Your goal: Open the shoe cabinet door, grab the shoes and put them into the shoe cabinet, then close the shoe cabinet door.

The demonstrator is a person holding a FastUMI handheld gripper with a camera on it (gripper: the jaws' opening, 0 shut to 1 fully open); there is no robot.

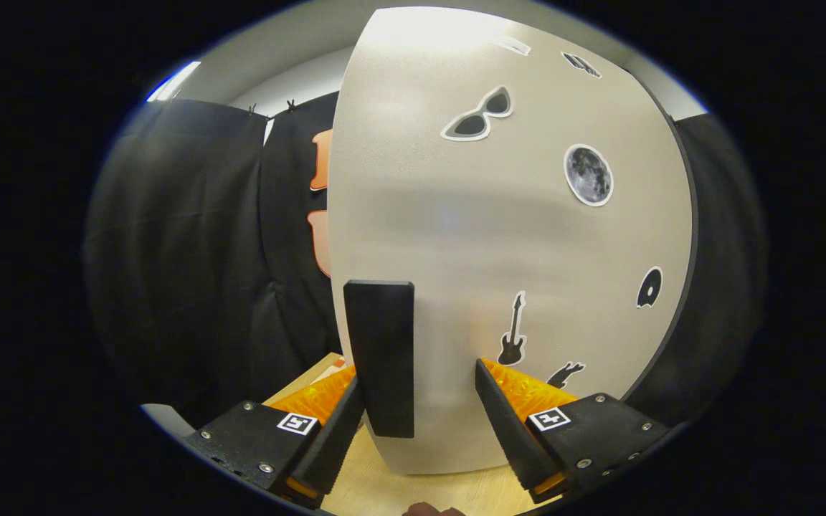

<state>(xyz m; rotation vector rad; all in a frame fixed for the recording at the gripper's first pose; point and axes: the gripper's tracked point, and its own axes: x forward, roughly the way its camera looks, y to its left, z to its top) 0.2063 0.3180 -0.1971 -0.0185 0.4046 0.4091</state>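
Note:
The shoe cabinet's pale door (499,236) stands close in front of me, with stickers on it: sunglasses, a moon, guitars. A black upright handle (379,337) sits near the door's left edge. My gripper (419,373) is open and straddles the handle's lower part. The left finger (334,430) lies right beside the handle. The right finger (506,423) stands well apart from it, against the door face. Nothing is pressed between the fingers. I cannot tell whether the door is ajar.
A light wooden surface (399,491) runs under the door and the fingers. Black cloth walls (191,272) hang to the left of and behind the cabinet, and another dark wall (721,272) is on the right. A small reddish-brown shape (431,510) peeks in below the fingers.

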